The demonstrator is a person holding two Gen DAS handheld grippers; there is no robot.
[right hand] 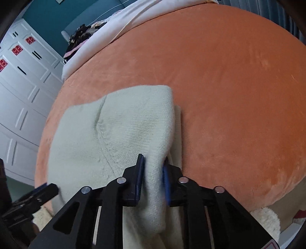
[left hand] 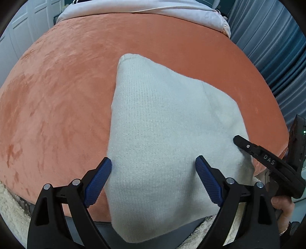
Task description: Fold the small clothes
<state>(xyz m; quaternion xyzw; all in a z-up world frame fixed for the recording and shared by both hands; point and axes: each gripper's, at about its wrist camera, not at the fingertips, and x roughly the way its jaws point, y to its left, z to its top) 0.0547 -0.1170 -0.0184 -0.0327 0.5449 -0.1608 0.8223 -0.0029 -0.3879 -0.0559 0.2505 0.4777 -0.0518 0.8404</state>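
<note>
A pale knit garment [left hand: 162, 134] lies on the orange velvet bed cover [left hand: 57, 95], its near part hanging over the front edge. My left gripper [left hand: 153, 182] is open, its blue pads [left hand: 97, 183] spread either side of the garment's near part, gripping nothing. My right gripper [right hand: 153, 180] is shut on the garment's [right hand: 114, 130] right edge fold, with cloth bunched between its blue pads [right hand: 139, 178]. The right gripper also shows in the left wrist view [left hand: 242, 143] at the garment's right side. The left gripper's tip shows at the lower left of the right wrist view [right hand: 45, 188].
White bedding [left hand: 153, 9] lies at the far end of the bed. White cupboard doors [right hand: 21, 86] stand to the left, blue curtains [left hand: 277, 47] to the right. A cream fluffy rug [right hand: 267, 220] lies below the bed's front edge.
</note>
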